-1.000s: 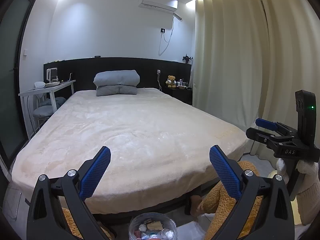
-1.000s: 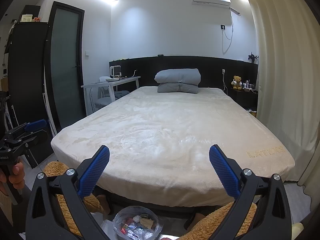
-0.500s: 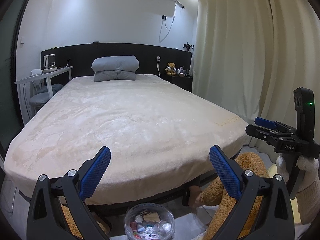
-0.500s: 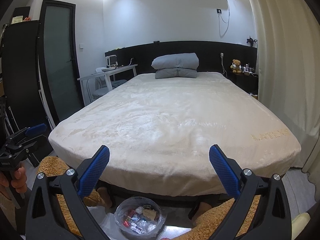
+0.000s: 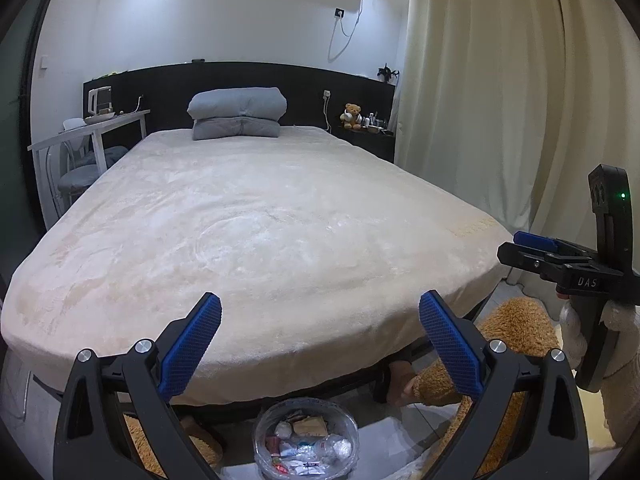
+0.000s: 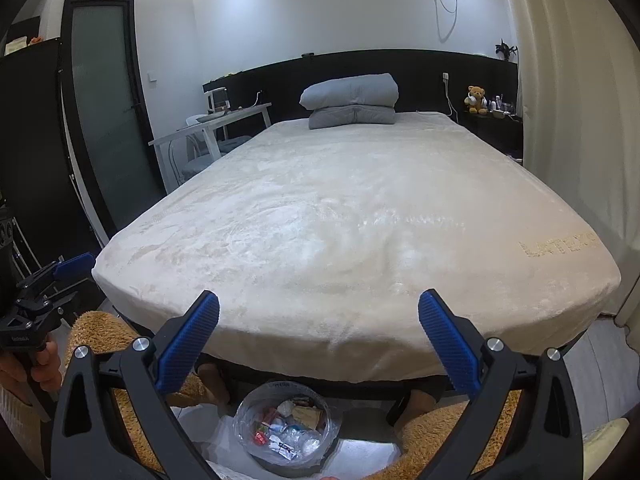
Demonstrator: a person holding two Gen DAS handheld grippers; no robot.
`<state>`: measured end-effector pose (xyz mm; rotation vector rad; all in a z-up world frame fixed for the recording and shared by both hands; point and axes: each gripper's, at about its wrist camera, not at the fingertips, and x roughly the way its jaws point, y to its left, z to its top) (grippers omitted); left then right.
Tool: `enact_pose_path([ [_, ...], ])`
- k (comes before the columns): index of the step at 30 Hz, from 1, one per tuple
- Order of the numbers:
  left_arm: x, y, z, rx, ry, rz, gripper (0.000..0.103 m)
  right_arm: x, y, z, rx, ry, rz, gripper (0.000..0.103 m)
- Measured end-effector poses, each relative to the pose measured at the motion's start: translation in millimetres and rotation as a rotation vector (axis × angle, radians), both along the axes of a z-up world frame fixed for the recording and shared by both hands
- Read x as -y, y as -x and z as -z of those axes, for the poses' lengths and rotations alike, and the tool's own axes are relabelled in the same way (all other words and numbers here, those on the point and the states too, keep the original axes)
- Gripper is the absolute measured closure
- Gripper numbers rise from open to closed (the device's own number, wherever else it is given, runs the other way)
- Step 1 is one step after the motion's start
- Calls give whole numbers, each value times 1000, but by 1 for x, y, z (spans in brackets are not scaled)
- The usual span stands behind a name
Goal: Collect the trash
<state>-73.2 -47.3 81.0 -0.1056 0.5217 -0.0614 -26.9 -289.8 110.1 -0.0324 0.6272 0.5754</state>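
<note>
Both my tongs are spread wide and hold nothing: the left tongs [image 5: 320, 340] and the right tongs [image 6: 319, 338] point out over the bed [image 5: 256, 232], whose cover looks bare of litter from here. The only trash I can find is already in the bin [image 5: 306, 446], a clear-lined round one on the floor at the foot of the bed, sitting below and between each pair of fingers, so from either tongs it lies straight down and slightly ahead. It sits about centred in both views, so I can't say which hand is nearer. The bin has no long axis to line up with; I judge any next move is a downward tilt. Its near rim is cut off at the frame's bottom, the wrappers inside are too small to sort, and brown fleece [image 6: 460, 436] hides the floor on both sides.
</note>
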Motion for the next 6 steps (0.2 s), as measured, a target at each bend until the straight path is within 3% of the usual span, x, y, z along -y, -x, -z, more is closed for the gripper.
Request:
enact_pose_path([
  [6,-21,-23,7,-31,45,-49,6,-15,-30,5,-21,17,-10,5],
])
